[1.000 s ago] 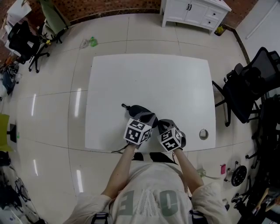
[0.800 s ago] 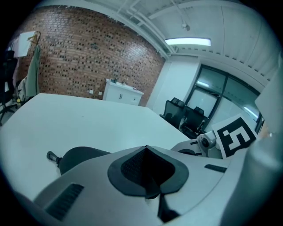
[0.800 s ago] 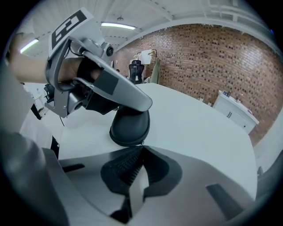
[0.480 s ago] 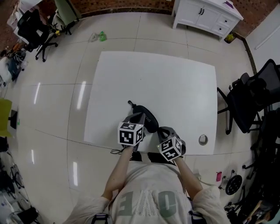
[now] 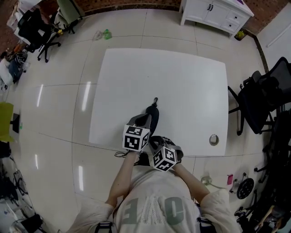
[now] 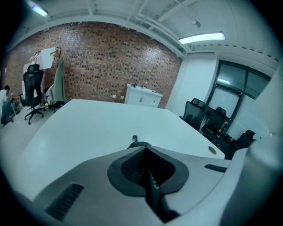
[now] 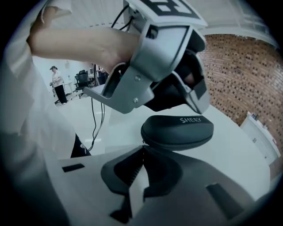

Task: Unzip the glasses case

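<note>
Rotation is the main change we see from half a second ago. The glasses case (image 5: pixel 153 119) then lay slanted with its short dark tab (image 5: pixel 155 101) aimed far-left. Now it lies lengthwise, with the tab pointing straight away from us. It rests on the white table (image 5: pixel 182 77), close to the near edge and about midway along it. Our right gripper (image 5: pixel 154 140) has shifted left and back toward our body, so the right marker cube (image 5: pixel 164 158) now hangs beyond the table edge. The left gripper (image 5: pixel 144 119) and the left marker cube (image 5: pixel 136 138) keep roughly the same spot over the case.

In the right gripper view, the right jaws are pinched together at the case's near end, on what looks like the small zipper pull (image 7: pixel 141 142). The stretch of zip seam we can see looks closed. The left jaws are drawn together too, above the case. A thin dark strip shows in the slit between them, and we cannot tell whether it is held or merely seen through.

Counting, we find:
- one glasses case
- one table
- two grippers
- two marker cubes
- one round metal cap (image 5: pixel 213 139) set in the table
- one white cabinet (image 5: pixel 213 13)
- one green bottle (image 5: pixel 106 34) on the floor
- at least two black office chairs (image 5: pixel 257 102), one at the right and one far left
</note>
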Available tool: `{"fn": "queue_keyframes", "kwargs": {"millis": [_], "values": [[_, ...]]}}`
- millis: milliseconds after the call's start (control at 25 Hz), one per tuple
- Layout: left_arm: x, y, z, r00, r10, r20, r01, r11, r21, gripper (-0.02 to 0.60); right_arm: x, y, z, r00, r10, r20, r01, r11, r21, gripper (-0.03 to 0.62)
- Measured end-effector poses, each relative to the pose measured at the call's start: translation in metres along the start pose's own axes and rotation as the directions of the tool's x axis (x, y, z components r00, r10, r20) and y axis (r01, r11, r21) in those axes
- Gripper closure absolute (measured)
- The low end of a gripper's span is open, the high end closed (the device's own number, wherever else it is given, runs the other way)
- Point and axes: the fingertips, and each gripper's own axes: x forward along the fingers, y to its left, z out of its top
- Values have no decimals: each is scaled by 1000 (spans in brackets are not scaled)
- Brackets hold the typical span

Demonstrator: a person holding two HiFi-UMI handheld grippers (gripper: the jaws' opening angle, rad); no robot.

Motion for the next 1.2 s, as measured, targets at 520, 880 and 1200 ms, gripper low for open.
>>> {"fn": "queue_keyframes", "kwargs": {"millis": [520,880,1200], "values": [[0,-13,-13,997,-35,-75,37,999,34,577,2,-28,-2,998,-64,-25,64,998,17,594],[1,-18,-12,995,-65,-77,66,998,4,577,6,-138,-4,981,-186,-58,187,982,16,594],[1,-25,-16,995,-24,-99,42,981,187,577,-21,-114,-26,967,-241,-85,250,961,118,594]]}}
